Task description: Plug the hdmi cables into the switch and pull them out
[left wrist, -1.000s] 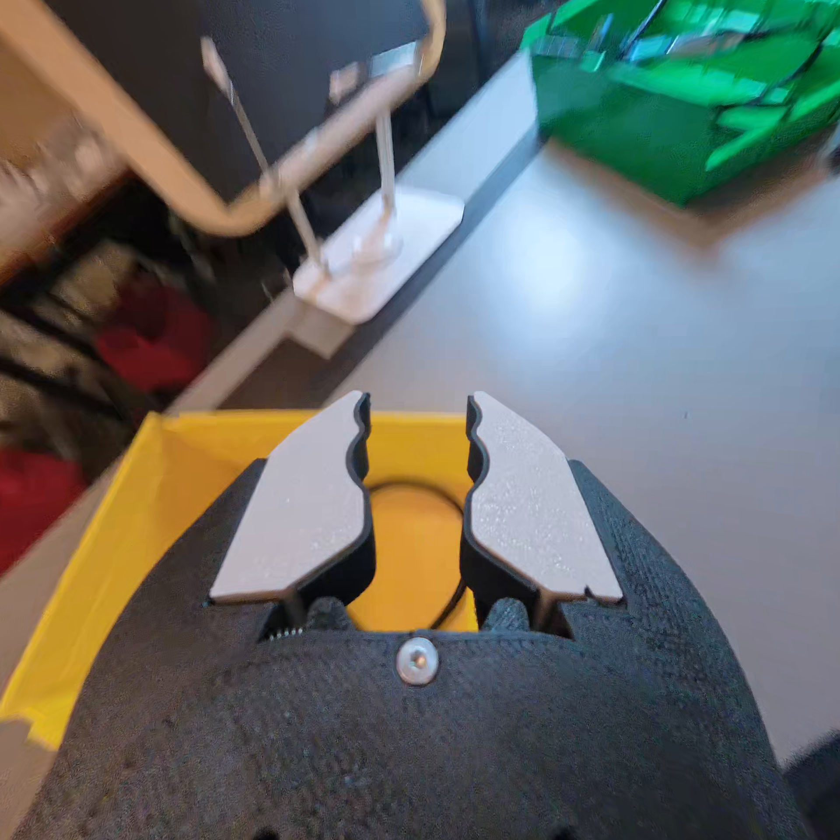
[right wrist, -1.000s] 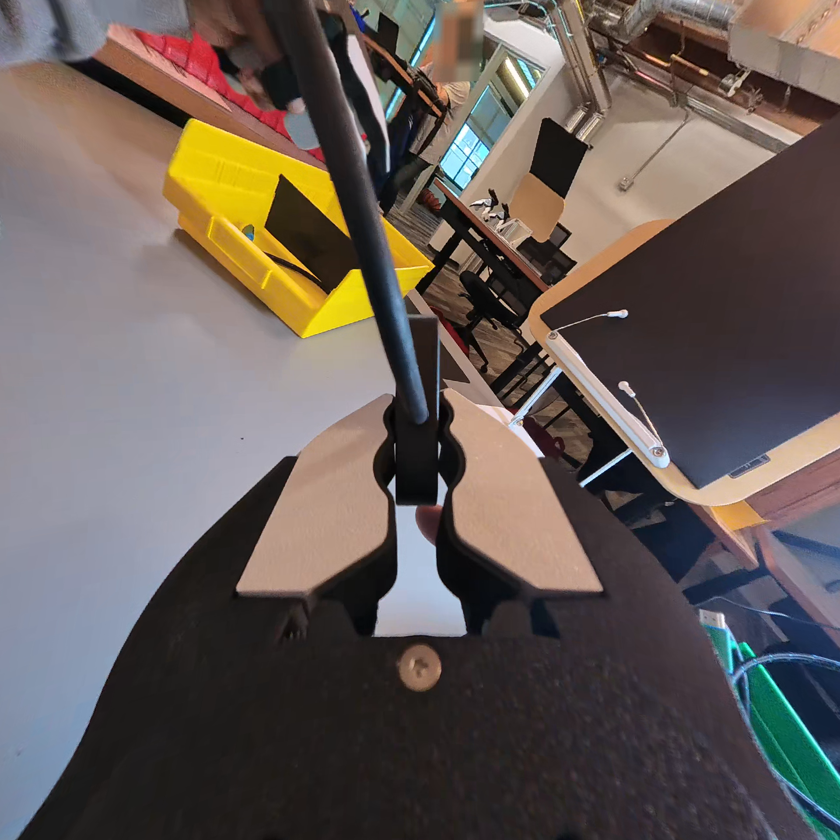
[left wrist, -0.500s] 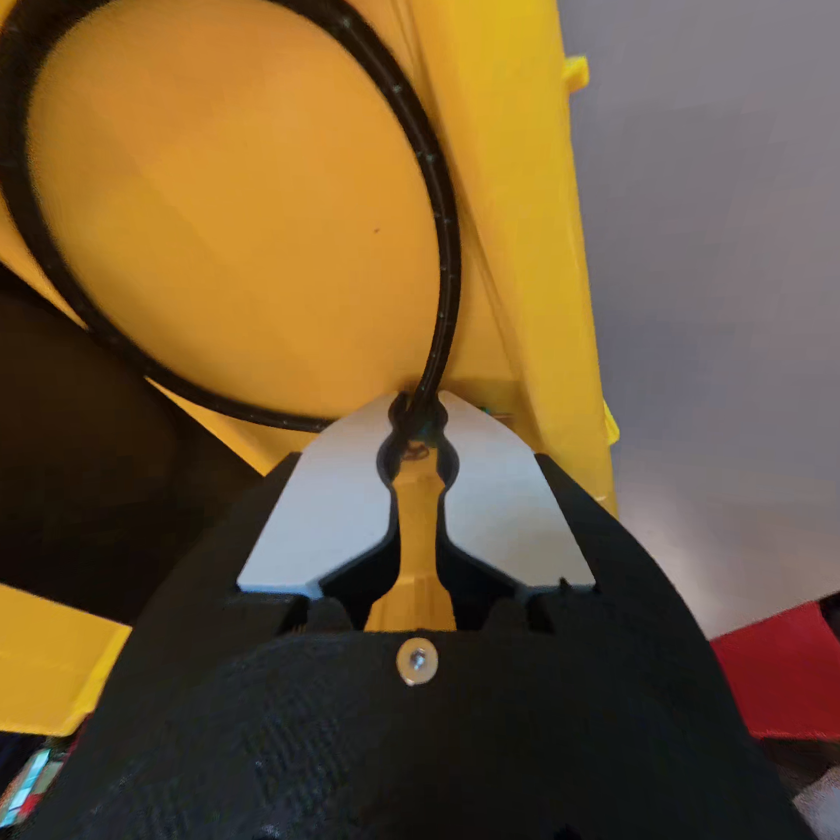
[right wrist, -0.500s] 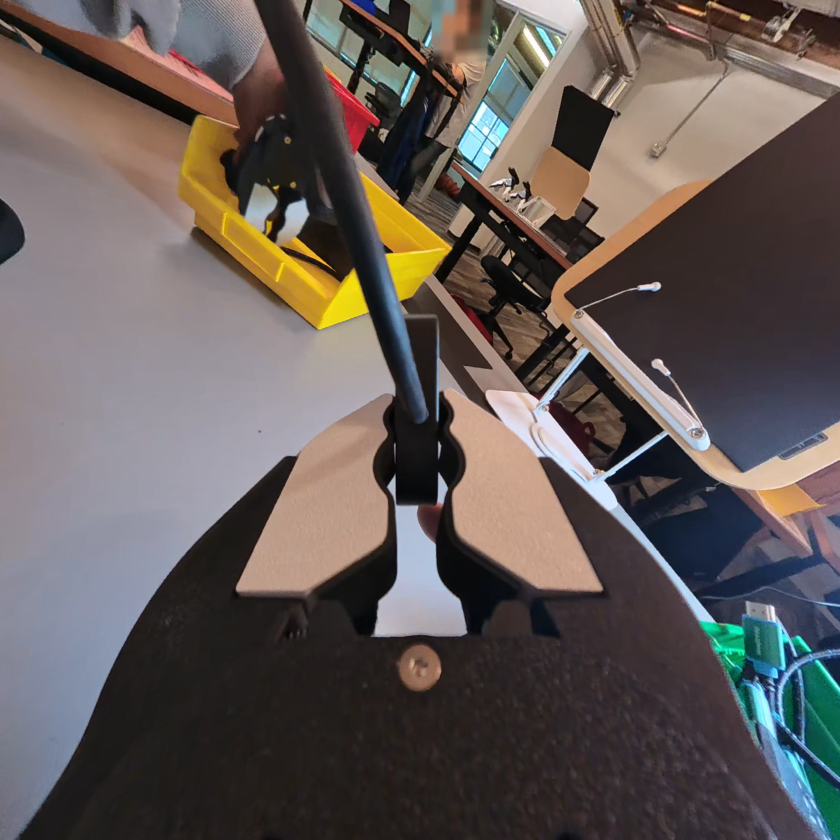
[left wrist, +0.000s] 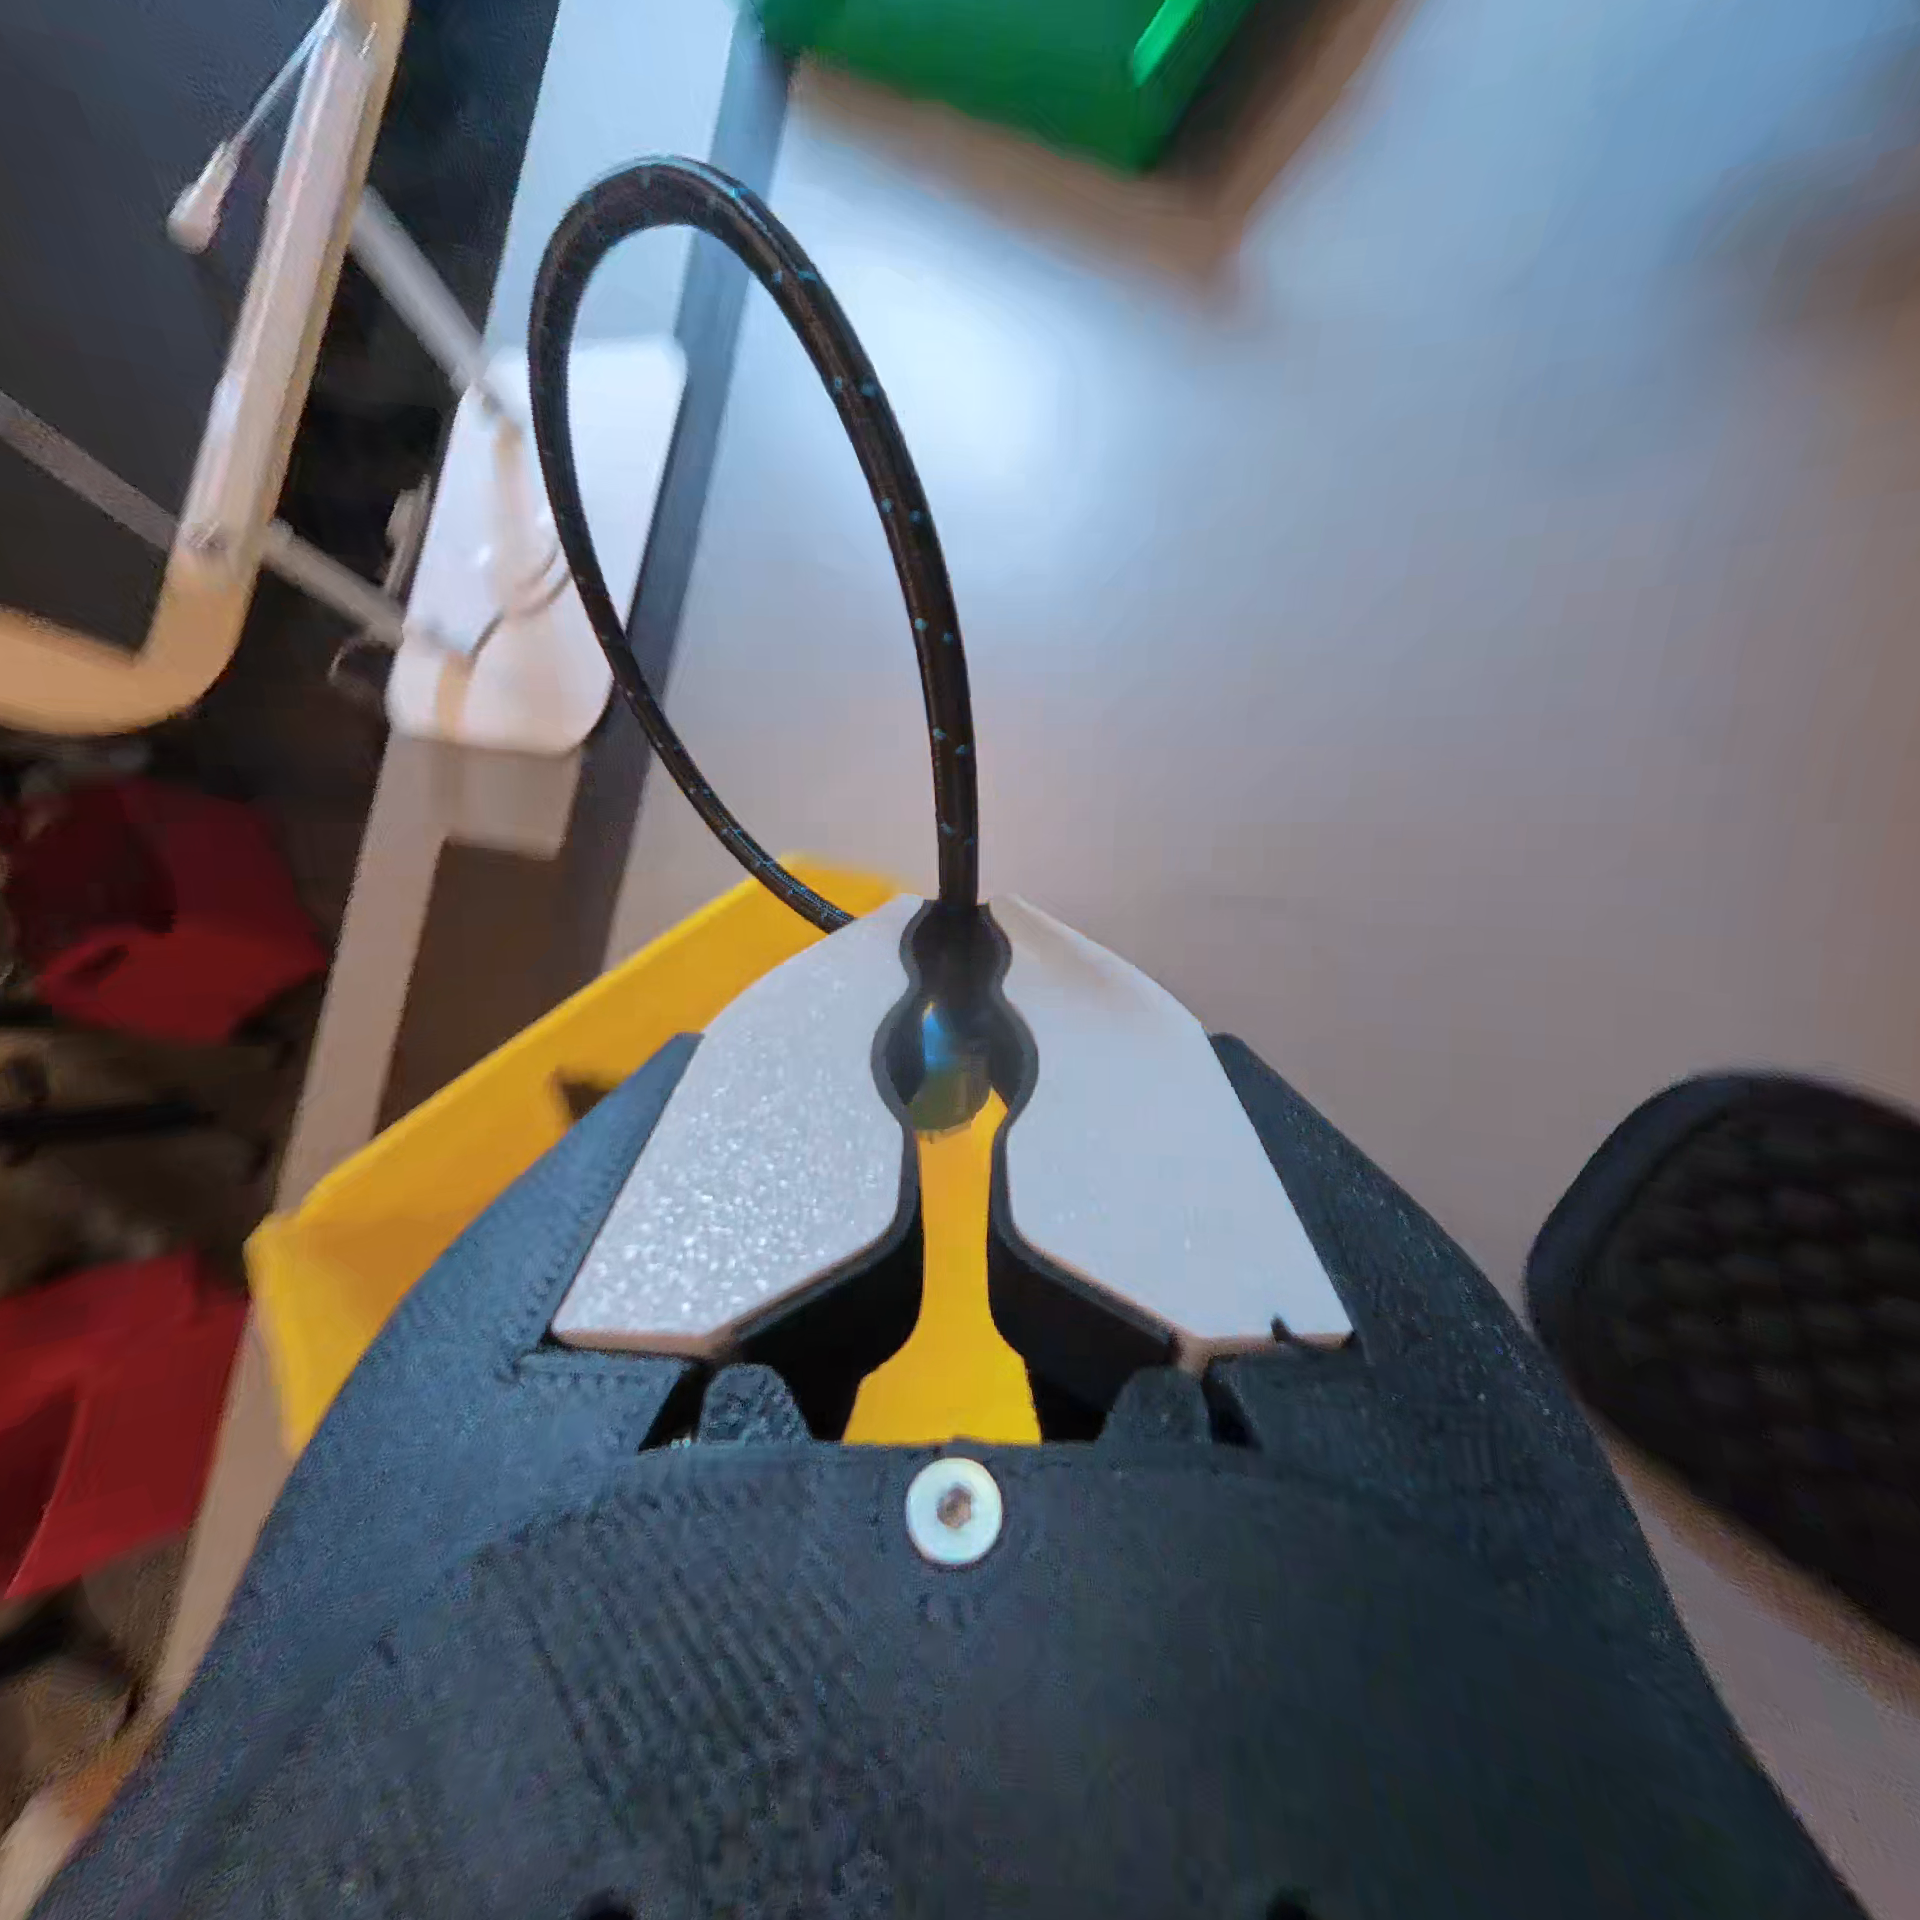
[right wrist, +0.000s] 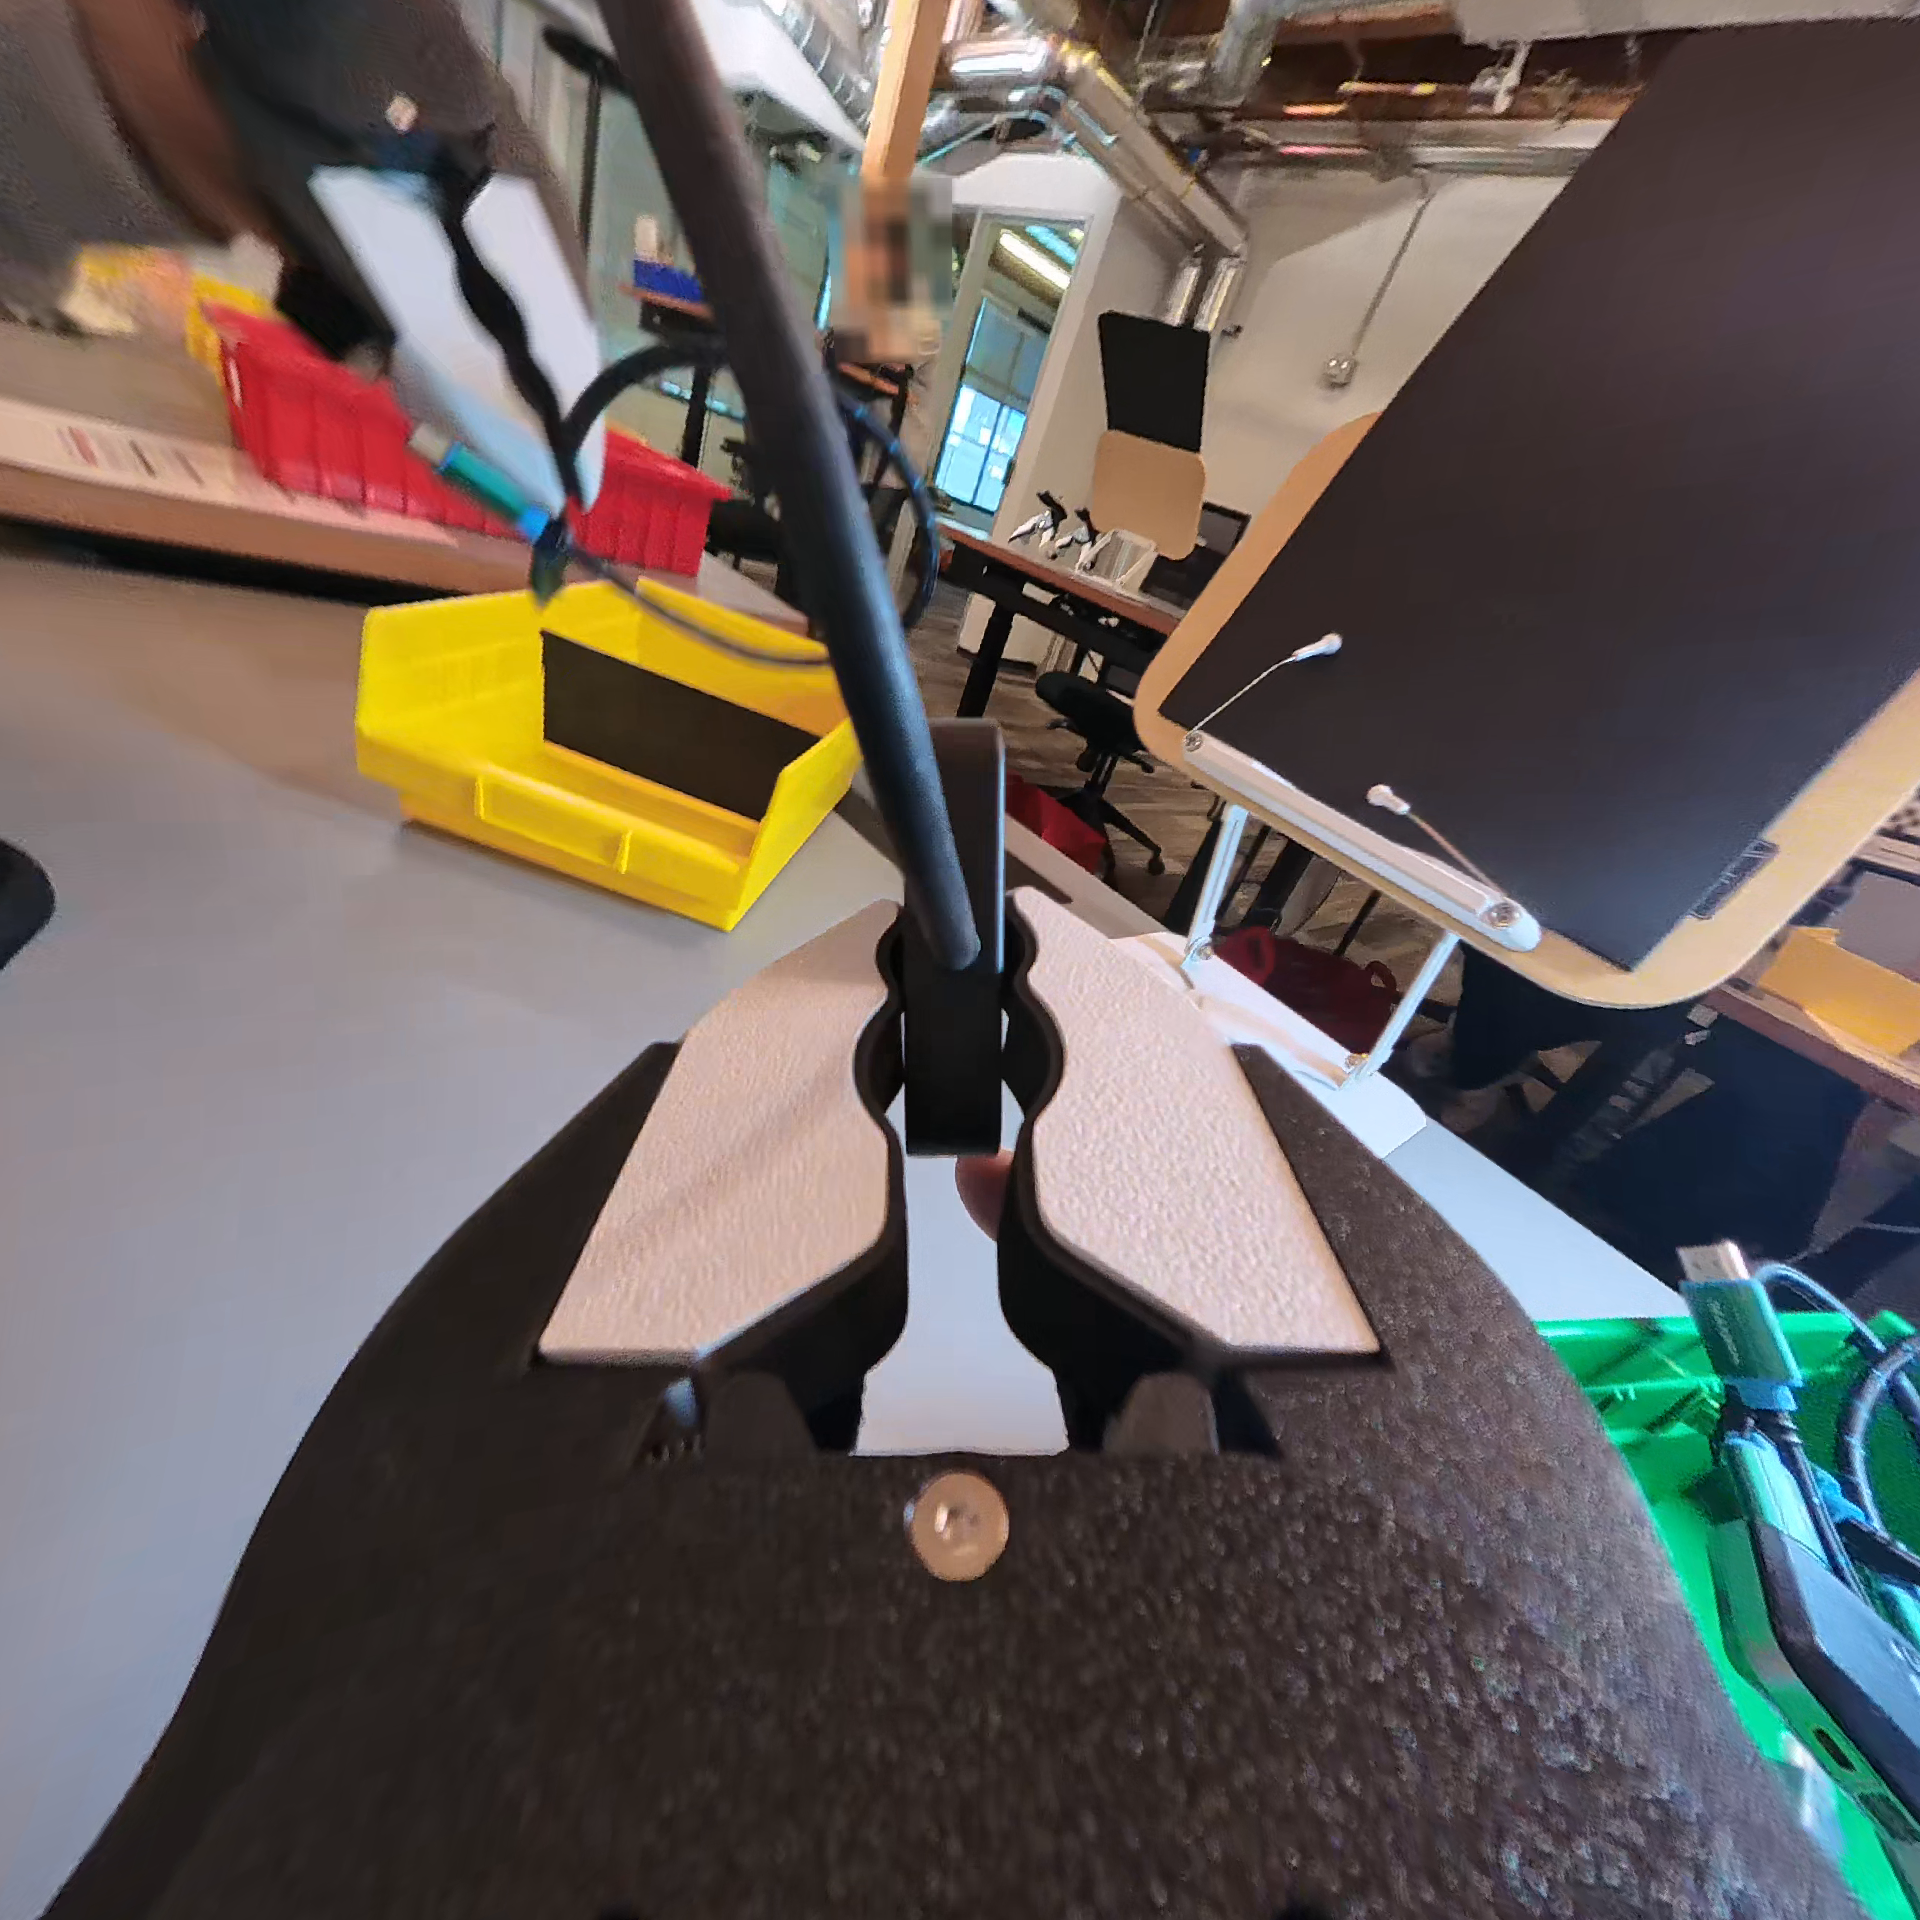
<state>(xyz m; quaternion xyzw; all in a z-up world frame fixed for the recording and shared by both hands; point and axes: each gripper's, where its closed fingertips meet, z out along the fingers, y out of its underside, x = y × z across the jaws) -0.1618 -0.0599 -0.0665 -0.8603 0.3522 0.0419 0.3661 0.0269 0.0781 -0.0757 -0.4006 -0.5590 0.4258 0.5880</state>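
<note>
Left wrist view shows the left tongs (left wrist: 954,987) clamped on a thin black braided cable with blue flecks (left wrist: 894,499); from the tips the cable rises toward 12 o'clock, loops over to 11 o'clock and falls back behind the left finger toward the yellow plastic bin (left wrist: 457,1164) at 8 o'clock; a green plastic bin (left wrist: 1039,73) sits on the grey desk (left wrist: 1403,623) at 12 o'clock. Right wrist view shows the right tongs (right wrist: 951,997) gripping the black rectangular plug (right wrist: 951,1039) of a thick smooth black cable (right wrist: 790,436), which runs up to 11 o'clock and out of frame; at 10 o'clock — blurred — the left tongs hang above the yellow bin, holding the braided cable by its teal connector (right wrist: 483,478); green bin at 4 o'clock with more cables inside.
</note>
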